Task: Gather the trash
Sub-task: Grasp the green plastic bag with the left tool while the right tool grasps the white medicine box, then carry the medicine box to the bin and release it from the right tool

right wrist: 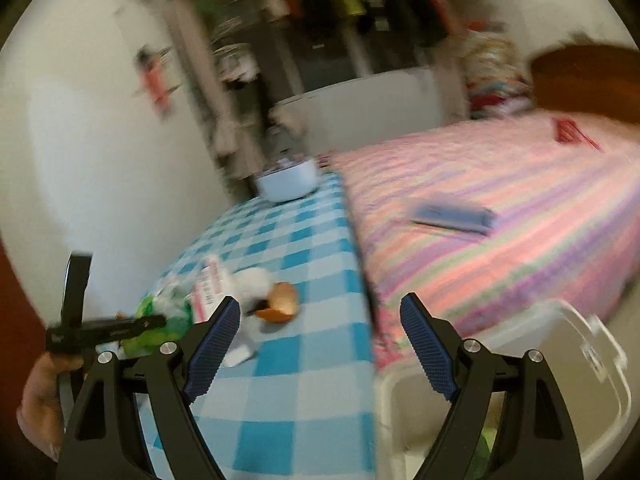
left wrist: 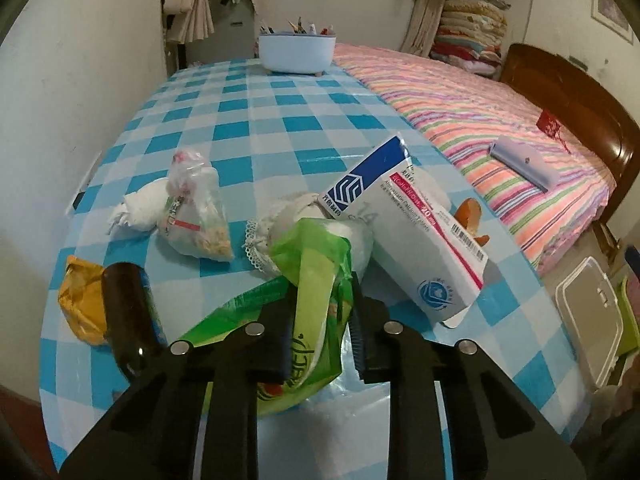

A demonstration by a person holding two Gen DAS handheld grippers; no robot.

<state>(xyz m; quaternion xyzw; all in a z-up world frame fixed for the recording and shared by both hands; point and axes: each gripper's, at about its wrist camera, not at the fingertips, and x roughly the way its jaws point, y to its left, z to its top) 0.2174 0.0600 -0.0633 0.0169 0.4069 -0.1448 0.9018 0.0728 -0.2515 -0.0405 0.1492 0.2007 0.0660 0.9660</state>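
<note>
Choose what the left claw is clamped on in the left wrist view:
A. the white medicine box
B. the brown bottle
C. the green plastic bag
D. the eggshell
C: the left claw has its pads pressed on the green plastic bag, and grips nothing else.

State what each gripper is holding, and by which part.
The left gripper is shut on the green plastic bag, pinching its bunched upper part. The right gripper is open and holds nothing.

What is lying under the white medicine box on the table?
The medicine box leans tilted on a white wad beside the green bag. An orange eggshell shows behind it; anything underneath is covered.
</note>
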